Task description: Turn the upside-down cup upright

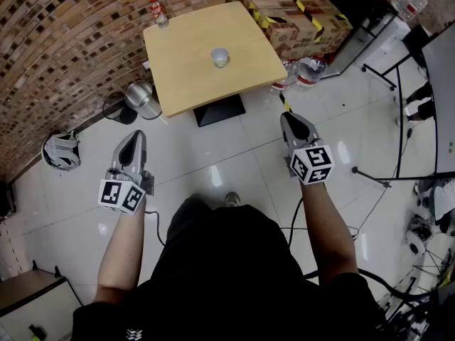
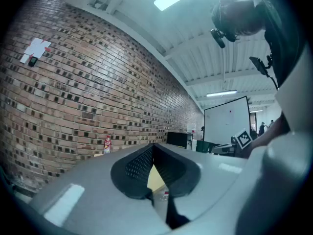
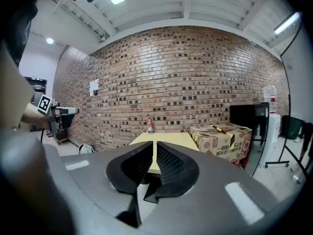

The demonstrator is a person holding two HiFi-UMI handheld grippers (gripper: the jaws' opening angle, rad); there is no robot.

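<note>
Cup [image 1: 220, 57] stands near the middle of the table [image 1: 181, 77], clear of every edge. Left gripper [image 1: 135, 139] and right gripper [image 1: 290, 119], both closed and empty, hang well short of the table's near edge, over open floor [image 1: 213, 163].

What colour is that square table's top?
The table top is pale yellowish tan; head view shows it best.

Head view looks steeply down from above the person; both gripper views face forward, sharing the distant wooden table [image 1: 186, 69] [image 3: 172, 137].
</note>
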